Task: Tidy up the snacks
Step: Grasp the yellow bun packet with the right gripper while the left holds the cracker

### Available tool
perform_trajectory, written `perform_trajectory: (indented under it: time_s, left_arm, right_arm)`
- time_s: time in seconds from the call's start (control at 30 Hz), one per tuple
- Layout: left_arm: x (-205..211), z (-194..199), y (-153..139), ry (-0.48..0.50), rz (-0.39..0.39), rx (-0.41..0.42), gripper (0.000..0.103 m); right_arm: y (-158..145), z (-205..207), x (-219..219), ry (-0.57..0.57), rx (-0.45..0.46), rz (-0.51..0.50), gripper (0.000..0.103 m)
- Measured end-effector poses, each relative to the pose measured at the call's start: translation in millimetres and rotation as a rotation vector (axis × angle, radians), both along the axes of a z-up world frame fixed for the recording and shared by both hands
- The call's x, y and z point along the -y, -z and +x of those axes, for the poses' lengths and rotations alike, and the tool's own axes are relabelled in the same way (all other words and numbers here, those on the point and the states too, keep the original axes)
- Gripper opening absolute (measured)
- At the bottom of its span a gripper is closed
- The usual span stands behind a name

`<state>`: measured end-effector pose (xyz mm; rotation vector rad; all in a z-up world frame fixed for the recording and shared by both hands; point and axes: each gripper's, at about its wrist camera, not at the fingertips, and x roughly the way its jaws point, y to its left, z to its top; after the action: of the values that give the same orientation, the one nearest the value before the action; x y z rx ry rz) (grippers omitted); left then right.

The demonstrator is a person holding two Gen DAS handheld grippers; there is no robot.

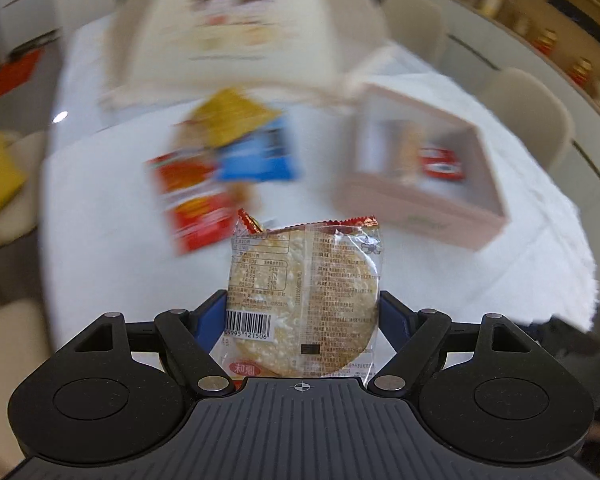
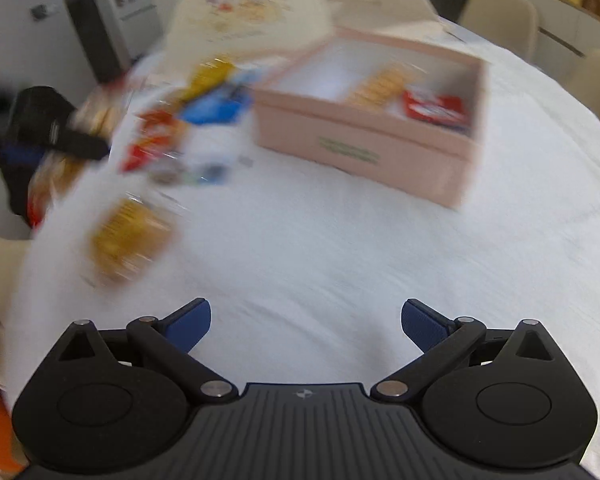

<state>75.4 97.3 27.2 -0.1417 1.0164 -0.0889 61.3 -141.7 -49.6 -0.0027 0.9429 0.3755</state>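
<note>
My left gripper (image 1: 302,304) is shut on a clear-wrapped rice cracker packet (image 1: 306,300) and holds it above the white table. It also shows at the left edge of the right wrist view (image 2: 60,136). A pile of snack packets (image 1: 224,160) lies ahead; it shows blurred in the right wrist view (image 2: 188,120). A pink box (image 1: 420,196), also in the right wrist view (image 2: 364,152), holds a red packet (image 2: 434,109) and a cracker packet (image 2: 380,82). My right gripper (image 2: 306,320) is open and empty over the tablecloth. A golden packet (image 2: 130,236) lies to its left.
A large cream bag with printed pictures (image 1: 228,28) stands behind the pile. Beige chairs (image 1: 528,116) ring the table. The white tablecloth (image 2: 340,248) spreads between my right gripper and the box. Both views are motion-blurred.
</note>
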Motion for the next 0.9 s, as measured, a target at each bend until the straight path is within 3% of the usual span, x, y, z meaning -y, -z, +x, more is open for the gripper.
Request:
perform_trajectory:
  time_s: [0.17, 0.3, 0.4, 0.43, 0.47, 0.53, 0.7, 0.9]
  left_arm:
    - [-61, -38, 13, -0.078, -0.010, -0.030, 0.084]
    - [-97, -60, 25, -0.101, -0.061, -0.058, 0.084]
    - [-110, -75, 33, -0.064, -0.074, -0.084, 0.084]
    - [-113, -79, 35, -0.049, -0.080, -0.092, 0.084]
    - [-116, -83, 37, -0.032, -0.084, -0.099, 0.084]
    - [-117, -88, 42, 0.011, -0.093, -0.111, 0.084]
    - [-105, -75, 40, 0.186, -0.151, -0.131, 0.084]
    - [-62, -38, -13, 0.340, -0.124, -0.003, 0.084]
  right_arm:
    - [-15, 13, -70, -0.036, -0.042, 0.092, 0.102]
    - [-10, 30, -132, -0.033, -0.069, 0.064, 0.102]
    - [1, 41, -169, -0.006, -0.094, -0.029, 0.087]
    - [3, 41, -174, 0.004, -0.097, -0.056, 0.074]
    - [4, 38, -175, 0.011, -0.105, -0.064, 0.063]
    - [1, 28, -170, 0.027, -0.115, -0.053, 0.056]
    - [-31, -13, -135, 0.074, -0.102, -0.043, 0.054]
    - [-97, -38, -69, 0.227, 0.020, -0.045, 0.054]
